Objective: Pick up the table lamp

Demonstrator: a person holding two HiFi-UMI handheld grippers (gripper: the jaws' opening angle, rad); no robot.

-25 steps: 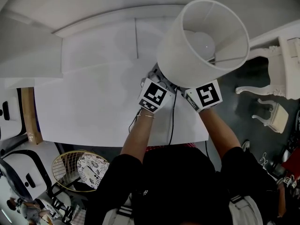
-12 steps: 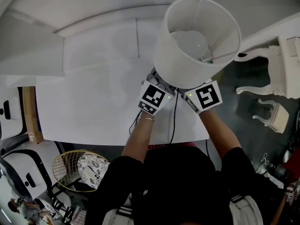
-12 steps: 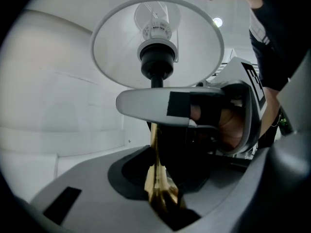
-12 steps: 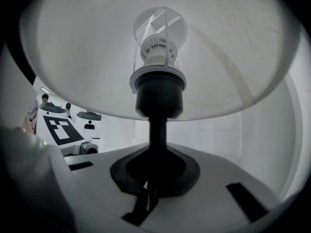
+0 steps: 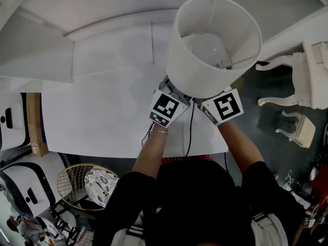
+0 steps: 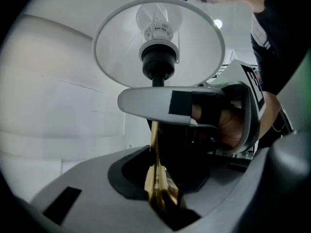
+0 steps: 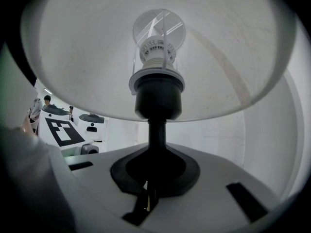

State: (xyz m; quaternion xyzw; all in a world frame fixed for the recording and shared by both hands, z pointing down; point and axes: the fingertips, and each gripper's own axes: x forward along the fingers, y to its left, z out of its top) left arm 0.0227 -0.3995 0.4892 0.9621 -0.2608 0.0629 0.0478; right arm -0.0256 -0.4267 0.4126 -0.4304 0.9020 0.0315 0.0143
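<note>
White shade of the table lamp (image 5: 205, 60) stands just ahead of both tongs in our head view, above the table (image 5: 102, 122). We see the left gripper (image 5: 173, 88) and right gripper (image 5: 199, 100) meet beneath it. In the left gripper view, our jaws clamp the brass stem (image 6: 155, 140). In the right gripper view, our jaws pinch narrowly on the black stem (image 7: 156, 130) under the bulb (image 7: 158, 33).
</note>
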